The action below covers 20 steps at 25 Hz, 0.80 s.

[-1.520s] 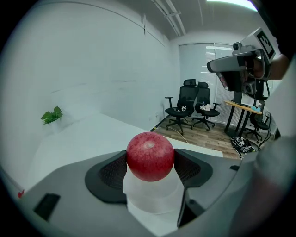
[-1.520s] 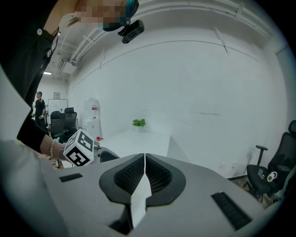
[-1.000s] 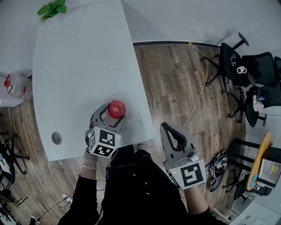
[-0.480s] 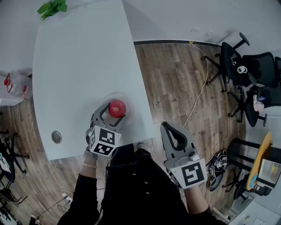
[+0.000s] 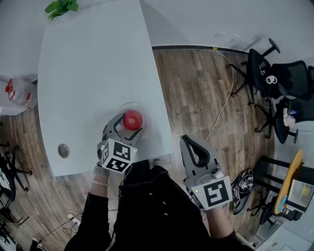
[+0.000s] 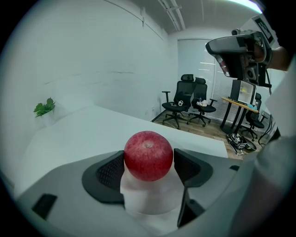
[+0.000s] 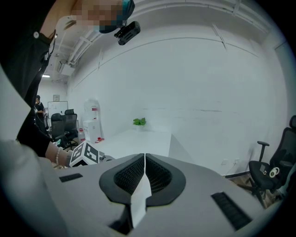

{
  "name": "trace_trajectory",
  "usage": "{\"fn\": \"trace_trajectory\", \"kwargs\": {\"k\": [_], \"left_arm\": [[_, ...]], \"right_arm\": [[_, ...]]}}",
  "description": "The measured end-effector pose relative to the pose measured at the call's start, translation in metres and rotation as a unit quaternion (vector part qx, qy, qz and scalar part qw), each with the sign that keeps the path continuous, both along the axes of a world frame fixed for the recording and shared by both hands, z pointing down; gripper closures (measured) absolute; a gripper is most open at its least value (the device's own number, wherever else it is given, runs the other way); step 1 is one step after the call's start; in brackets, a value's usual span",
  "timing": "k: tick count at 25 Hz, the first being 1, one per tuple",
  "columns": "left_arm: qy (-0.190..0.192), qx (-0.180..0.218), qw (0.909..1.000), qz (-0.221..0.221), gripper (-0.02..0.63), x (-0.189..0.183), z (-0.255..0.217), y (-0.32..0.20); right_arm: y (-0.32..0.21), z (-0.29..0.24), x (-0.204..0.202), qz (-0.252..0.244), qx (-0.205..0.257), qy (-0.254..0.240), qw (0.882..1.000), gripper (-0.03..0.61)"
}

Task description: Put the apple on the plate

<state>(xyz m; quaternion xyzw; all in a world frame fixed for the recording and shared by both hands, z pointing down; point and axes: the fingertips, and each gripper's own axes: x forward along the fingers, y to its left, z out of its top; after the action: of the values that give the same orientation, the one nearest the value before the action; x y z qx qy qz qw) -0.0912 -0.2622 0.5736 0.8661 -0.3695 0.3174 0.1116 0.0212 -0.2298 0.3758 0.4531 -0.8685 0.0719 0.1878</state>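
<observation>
A red apple (image 5: 132, 120) sits over the near part of a white plate whose faint rim (image 5: 124, 105) barely shows against the white table (image 5: 88, 73). My left gripper (image 5: 129, 123) reaches in from the table's near edge, with one jaw on each side of the apple. In the left gripper view the apple (image 6: 148, 155) fills the gap between the two dark pads, and the left gripper (image 6: 148, 163) is shut on it. My right gripper (image 5: 190, 143) hangs off the table to the right, over the floor, and it (image 7: 144, 172) is shut on nothing.
A green plant (image 5: 61, 7) stands at the table's far end, and a round metal grommet (image 5: 64, 151) sits near its front left edge. A water jug (image 5: 17, 93) is left of the table. Black office chairs (image 5: 279, 78) and a floor cable (image 5: 223, 105) lie to the right.
Hardly anything. The left gripper stays around the apple at the same place on the table. The right gripper has held still, and the head view has shifted slightly.
</observation>
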Motion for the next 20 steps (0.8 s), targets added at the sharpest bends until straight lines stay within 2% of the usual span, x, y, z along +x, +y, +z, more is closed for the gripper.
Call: {"fn": "trace_trajectory", "kwargs": {"k": [7,20], "left_arm": [[0.006,0.005,0.9999,-0.013,0.281,-0.001,-0.006,0.001],[0.008,0.028,0.9987,-0.042,0.281,-0.008,-0.034,0.012]], "right_arm": [[0.002,-0.001,0.002,-0.004,0.001,-0.003,1.0,0.535],[0.014,-0.007,-0.001,-0.04,0.006,-0.01,0.999,0.535]]}}
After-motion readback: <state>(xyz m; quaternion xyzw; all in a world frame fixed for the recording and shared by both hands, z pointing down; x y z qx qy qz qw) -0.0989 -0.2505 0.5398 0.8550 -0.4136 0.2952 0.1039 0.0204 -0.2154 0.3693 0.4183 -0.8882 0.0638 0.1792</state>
